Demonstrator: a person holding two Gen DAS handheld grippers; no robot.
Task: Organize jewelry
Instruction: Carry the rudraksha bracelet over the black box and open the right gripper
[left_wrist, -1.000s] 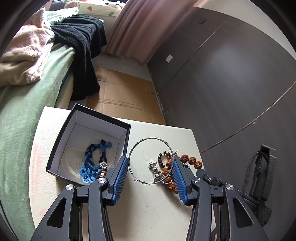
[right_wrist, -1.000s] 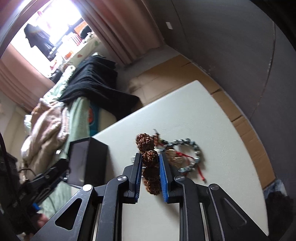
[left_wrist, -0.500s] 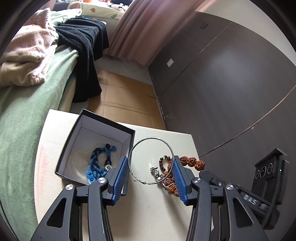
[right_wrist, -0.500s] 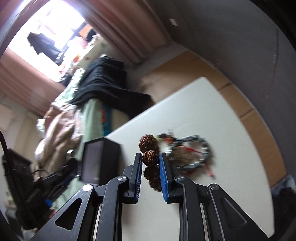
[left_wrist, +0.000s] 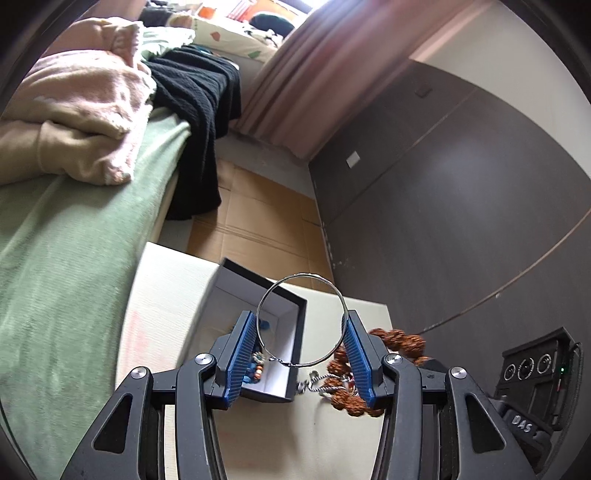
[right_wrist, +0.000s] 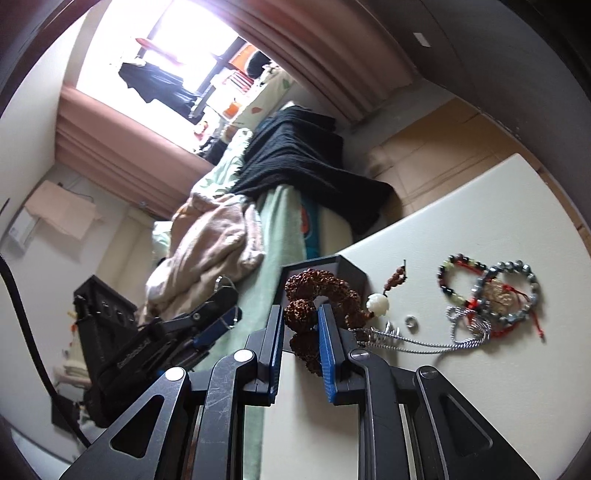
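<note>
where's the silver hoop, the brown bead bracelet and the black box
silver hoop (left_wrist: 263, 300): left wrist view, upper left arc of the wire.
brown bead bracelet (right_wrist: 300, 311): right wrist view, bead between the pads.
black box (left_wrist: 300, 329): left wrist view, right wall.

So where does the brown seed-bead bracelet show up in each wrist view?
Left wrist: brown seed-bead bracelet low right, behind the left hand-held gripper's right finger.
Right wrist: low centre, pinched by the right hand-held gripper.
Shared landmark: the black box.
</note>
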